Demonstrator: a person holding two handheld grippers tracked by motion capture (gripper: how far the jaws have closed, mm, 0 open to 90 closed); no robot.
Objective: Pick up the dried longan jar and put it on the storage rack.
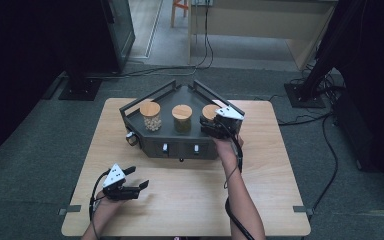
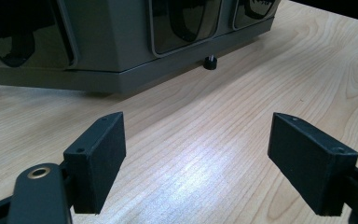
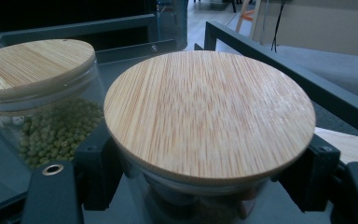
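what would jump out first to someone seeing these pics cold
Three jars with round bamboo lids stand in a row on a dark angular rack at the table's far middle. The right gripper has its jaws on either side of the rightmost jar, just under the lid. The left gripper hangs open over bare tabletop, near the front left.

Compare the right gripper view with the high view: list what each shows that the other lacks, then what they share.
Right gripper view alone: the green beans in the middle jar seen close, and the right gripper's pads standing either side of the right jar just below its bamboo lid.

High view alone: the whole table, the left gripper open above bare wood, and the left jar of pale contents.

Both: the dark rack, the bamboo-lidded jars.
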